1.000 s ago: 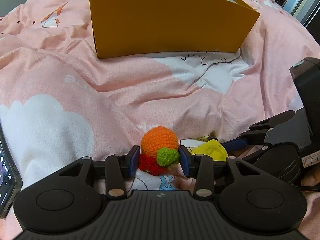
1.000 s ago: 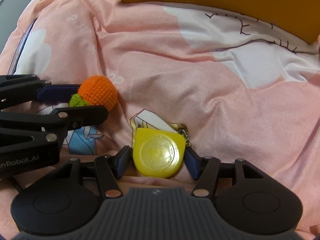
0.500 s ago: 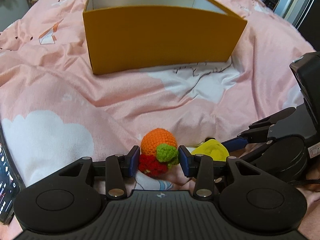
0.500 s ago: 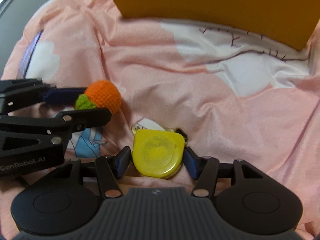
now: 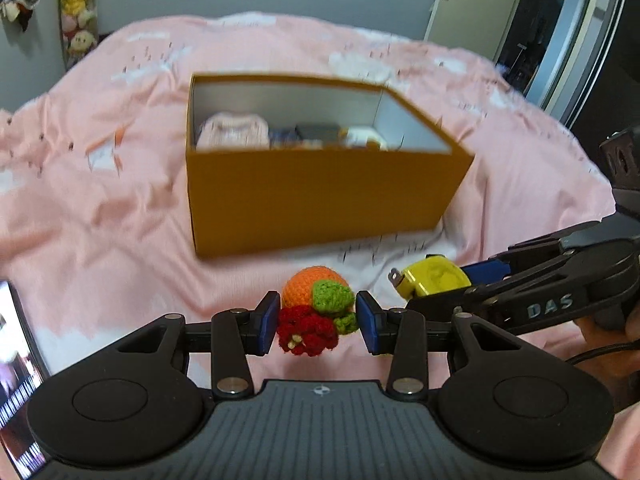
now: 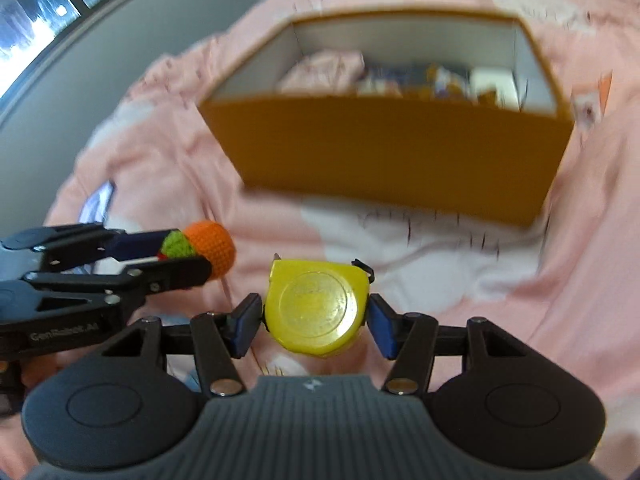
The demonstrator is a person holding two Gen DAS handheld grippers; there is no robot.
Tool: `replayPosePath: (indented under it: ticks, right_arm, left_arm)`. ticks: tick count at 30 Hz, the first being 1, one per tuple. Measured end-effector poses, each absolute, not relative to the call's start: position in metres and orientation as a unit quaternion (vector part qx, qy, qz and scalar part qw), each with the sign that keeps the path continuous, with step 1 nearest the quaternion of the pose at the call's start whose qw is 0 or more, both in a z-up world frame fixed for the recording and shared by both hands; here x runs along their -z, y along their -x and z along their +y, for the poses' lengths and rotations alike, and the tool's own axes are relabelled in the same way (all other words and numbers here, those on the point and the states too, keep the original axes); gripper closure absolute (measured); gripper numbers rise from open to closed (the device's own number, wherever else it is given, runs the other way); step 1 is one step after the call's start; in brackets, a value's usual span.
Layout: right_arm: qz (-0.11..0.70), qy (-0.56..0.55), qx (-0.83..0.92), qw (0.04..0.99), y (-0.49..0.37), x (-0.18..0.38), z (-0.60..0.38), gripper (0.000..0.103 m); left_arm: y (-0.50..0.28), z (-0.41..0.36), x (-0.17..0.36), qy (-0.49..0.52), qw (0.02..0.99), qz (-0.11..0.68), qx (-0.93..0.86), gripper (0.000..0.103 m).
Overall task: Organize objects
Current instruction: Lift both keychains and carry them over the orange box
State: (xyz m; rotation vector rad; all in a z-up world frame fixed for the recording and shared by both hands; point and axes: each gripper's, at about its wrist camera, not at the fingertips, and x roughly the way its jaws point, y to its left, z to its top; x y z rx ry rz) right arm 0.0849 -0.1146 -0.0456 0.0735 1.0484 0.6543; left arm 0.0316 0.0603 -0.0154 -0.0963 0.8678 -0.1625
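Note:
My left gripper [image 5: 317, 316] is shut on a crocheted toy [image 5: 314, 312], orange with green and red parts, held above the pink bedspread. My right gripper [image 6: 316, 320] is shut on a yellow tape measure [image 6: 318, 306], also lifted. Each shows in the other's view: the tape measure [image 5: 436, 278] at the right, the crocheted toy [image 6: 204, 246] at the left. An open orange box [image 5: 320, 196] stands ahead on the bed, also in the right wrist view [image 6: 392, 156]. It holds a pink fabric item [image 5: 232, 132] and several small things.
The pink bedspread [image 5: 100, 200] with white cloud patches covers the bed. A phone [image 5: 18, 380] lies at the left edge. Plush toys [image 5: 76, 20] hang on the far wall. A door [image 5: 472, 0] and a dark window are at the back right.
Both grippers have risen off the bedspread with the crocheted toy and the tape measure in them. The inside of the orange box has come into view.

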Motion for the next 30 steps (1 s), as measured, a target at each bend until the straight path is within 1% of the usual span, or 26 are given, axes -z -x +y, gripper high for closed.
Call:
replayPosePath:
  ticks: [4, 8, 11, 14, 18, 23, 26, 30]
  right_arm:
    - [0.448, -0.04, -0.332, 0.829, -0.095, 0.008, -0.118, 0.044]
    - [0.408, -0.041, -0.344, 0.845, -0.113, -0.027, -0.119, 0.044]
    - [0.394, -0.058, -0.351, 0.848, -0.135, -0.043, -0.12, 0.044]
    - [0.392, -0.084, -0.355, 0.845, -0.163, -0.049, -0.117, 0.044]
    - [0.412, -0.114, -0.347, 0.835, -0.203, -0.04, -0.107, 0.044]
    - [0.438, -0.133, -0.329, 0.826, -0.24, -0.016, -0.099, 0.044]
    - [0.45, -0.139, -0.325, 0.82, -0.255, -0.001, -0.098, 0.044]
    - [0.465, -0.135, -0.321, 0.814, -0.267, 0.015, -0.098, 0.044]
  left_arm:
    - [-0.046, 0.067, -0.011, 0.055, 0.91, 0.399, 0.098, 0.056]
    - [-0.07, 0.077, -0.035, 0.042, 0.915, 0.385, 0.112, 0.056]
    - [-0.096, 0.08, -0.05, 0.019, 0.915, 0.383, 0.124, 0.056]
    - [-0.127, 0.083, -0.055, 0.001, 0.909, 0.396, 0.134, 0.056]
    - [-0.168, 0.081, -0.044, -0.05, 0.886, 0.438, 0.144, 0.056]
    - [-0.206, 0.071, -0.011, -0.127, 0.838, 0.51, 0.15, 0.056]
    - [-0.224, 0.074, 0.006, -0.128, 0.81, 0.552, 0.151, 0.056]
    - [-0.239, 0.076, 0.02, -0.118, 0.79, 0.582, 0.154, 0.056]
